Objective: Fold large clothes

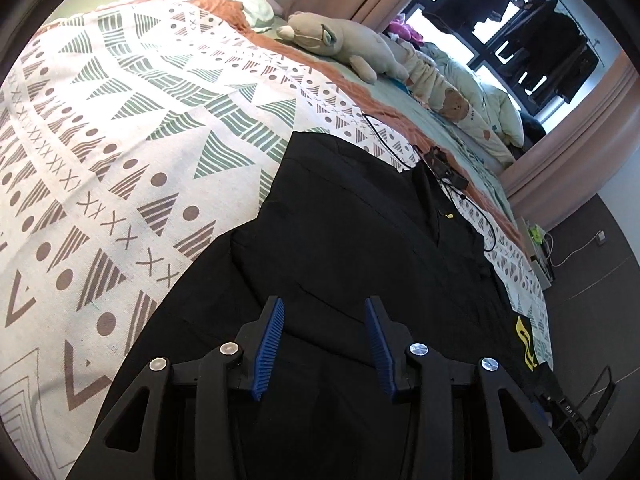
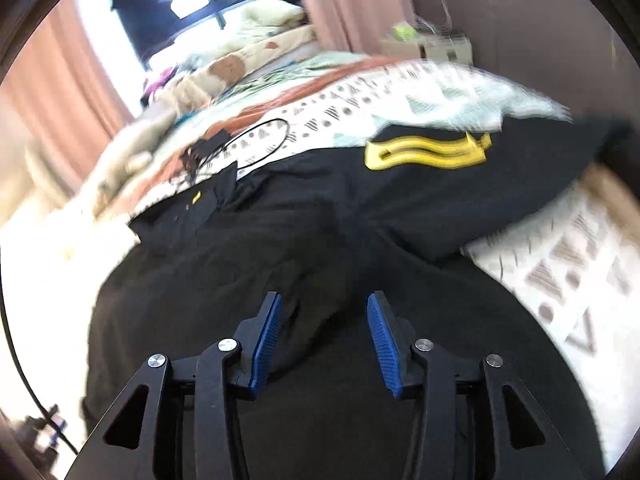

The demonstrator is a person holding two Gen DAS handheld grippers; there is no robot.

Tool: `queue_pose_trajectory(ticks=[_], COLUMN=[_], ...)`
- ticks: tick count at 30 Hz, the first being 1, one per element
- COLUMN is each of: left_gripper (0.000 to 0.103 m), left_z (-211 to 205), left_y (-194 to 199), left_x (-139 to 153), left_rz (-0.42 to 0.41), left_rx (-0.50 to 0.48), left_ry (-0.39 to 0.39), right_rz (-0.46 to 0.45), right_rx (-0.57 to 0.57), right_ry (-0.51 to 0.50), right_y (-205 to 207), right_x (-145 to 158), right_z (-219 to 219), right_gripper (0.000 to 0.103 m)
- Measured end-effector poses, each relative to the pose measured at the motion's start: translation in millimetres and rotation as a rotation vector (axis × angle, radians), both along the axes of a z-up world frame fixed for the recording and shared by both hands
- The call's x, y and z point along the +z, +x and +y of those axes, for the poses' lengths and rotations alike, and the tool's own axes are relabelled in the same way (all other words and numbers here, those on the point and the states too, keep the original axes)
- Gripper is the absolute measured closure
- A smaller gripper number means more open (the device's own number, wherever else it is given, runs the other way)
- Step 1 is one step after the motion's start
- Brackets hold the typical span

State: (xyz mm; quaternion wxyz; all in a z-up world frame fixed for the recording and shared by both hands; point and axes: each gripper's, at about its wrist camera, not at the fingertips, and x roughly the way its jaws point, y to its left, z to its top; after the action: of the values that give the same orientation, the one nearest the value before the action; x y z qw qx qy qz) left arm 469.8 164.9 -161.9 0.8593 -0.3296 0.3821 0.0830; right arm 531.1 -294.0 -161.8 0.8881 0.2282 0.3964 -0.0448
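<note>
A large black garment (image 1: 344, 240) lies spread on a patterned white bedspread (image 1: 120, 140). One sleeve is folded in over the body, and a yellow logo (image 1: 525, 344) shows at its right edge. My left gripper (image 1: 325, 304) hovers open just above the black cloth, nothing between its blue pads (image 1: 270, 344). In the blurred right wrist view the same black garment (image 2: 320, 240) fills the middle, with the yellow logo (image 2: 428, 152) on its far sleeve. My right gripper (image 2: 325, 300) is open over the cloth, holding nothing.
A plush toy (image 1: 340, 40) and a heap of bedding (image 1: 472, 96) lie at the far side of the bed. A black cable with a small device (image 1: 440, 164) rests by the garment's collar. Pink curtains (image 1: 568, 128) and a window stand beyond. A bedside unit (image 2: 440, 46) sits by the wall.
</note>
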Motion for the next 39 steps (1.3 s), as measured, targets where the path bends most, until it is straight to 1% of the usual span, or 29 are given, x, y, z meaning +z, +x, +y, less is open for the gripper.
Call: queue_pose_trajectory(ticks=[3, 5, 6, 8, 9, 11, 12, 13, 17, 23, 24, 25, 26, 27, 28, 29, 30, 31, 33, 35, 39], left_gripper=[0.059, 0.059, 0.059, 0.059, 0.059, 0.059, 0.059, 0.059, 0.059, 0.059, 0.059, 0.059, 0.056, 0.053, 0.043, 0.031, 0.026, 0.02, 0.019, 0.019, 0.019], left_z=[-2, -3, -3, -2, -1, 3, 4, 5, 11, 11, 10, 9, 8, 6, 5, 3, 1, -2, -7, -11, -14], left_y=[1, 2, 2, 3, 4, 3, 2, 2, -1, -2, -2, -1, 0, 1, 1, 1, 0, 0, -1, 0, 1], left_x=[-1, -2, -4, -6, -7, -9, -10, -10, -11, -9, -8, -7, -6, -5, -4, -3, -1, 1, 6, 10, 9], left_rz=[0.006, 0.012, 0.015, 0.023, 0.026, 0.026, 0.027, 0.028, 0.028, 0.022, 0.023, 0.024, 0.026, 0.032, 0.038, 0.037, 0.03, 0.019, -0.003, -0.012, -0.013], left_rx=[-0.005, -0.008, -0.008, -0.009, -0.008, 0.002, 0.007, 0.012, 0.023, 0.025, 0.022, 0.017, 0.011, 0.01, 0.01, 0.01, 0.009, 0.008, -0.002, -0.01, -0.013], left_ry=[0.007, 0.014, 0.015, 0.011, 0.005, -0.009, -0.012, -0.015, -0.03, -0.03, -0.028, -0.026, -0.02, -0.013, -0.004, 0.001, 0.005, 0.011, 0.028, 0.037, 0.007], right_rz=[0.065, 0.089, 0.096, 0.105, 0.102, 0.1, 0.116, 0.124, 0.118, 0.085, 0.083, 0.083, 0.08, 0.063, 0.051, 0.028, 0.006, -0.008, -0.04, -0.063, -0.099], right_rx=[0.013, 0.019, 0.024, 0.04, 0.045, 0.058, 0.062, 0.06, 0.054, 0.048, 0.048, 0.044, 0.025, 0.01, 0.007, 0.001, -0.012, -0.022, -0.059, -0.095, -0.175], right_ry=[0.189, 0.257, 0.27, 0.285, 0.298, 0.292, 0.274, 0.271, 0.287, 0.261, 0.271, 0.282, 0.29, 0.293, 0.291, 0.278, 0.254, 0.236, 0.199, 0.204, 0.172], right_y=[4, 8, 11, 16, 20, 27, 33, 36, 47, 50, 51, 51, 48, 43, 40, 33, 27, 24, 12, 5, -7], right_x=[-29, -42, -47, -53, -55, -59, -62, -66, -75, -67, -66, -66, -65, -61, -58, -51, -44, -39, -27, -22, -12], right_z=[-19, -23, -23, -16, -15, -8, -5, -3, -2, -4, -6, -9, -13, -17, -20, -26, -32, -36, -53, -72, -116], right_gripper=[0.058, 0.058, 0.058, 0.058, 0.06, 0.073, 0.088, 0.093, 0.096, 0.096, 0.094, 0.09, 0.086, 0.072, 0.052, 0.044, 0.037, 0.037, 0.037, 0.037, 0.037])
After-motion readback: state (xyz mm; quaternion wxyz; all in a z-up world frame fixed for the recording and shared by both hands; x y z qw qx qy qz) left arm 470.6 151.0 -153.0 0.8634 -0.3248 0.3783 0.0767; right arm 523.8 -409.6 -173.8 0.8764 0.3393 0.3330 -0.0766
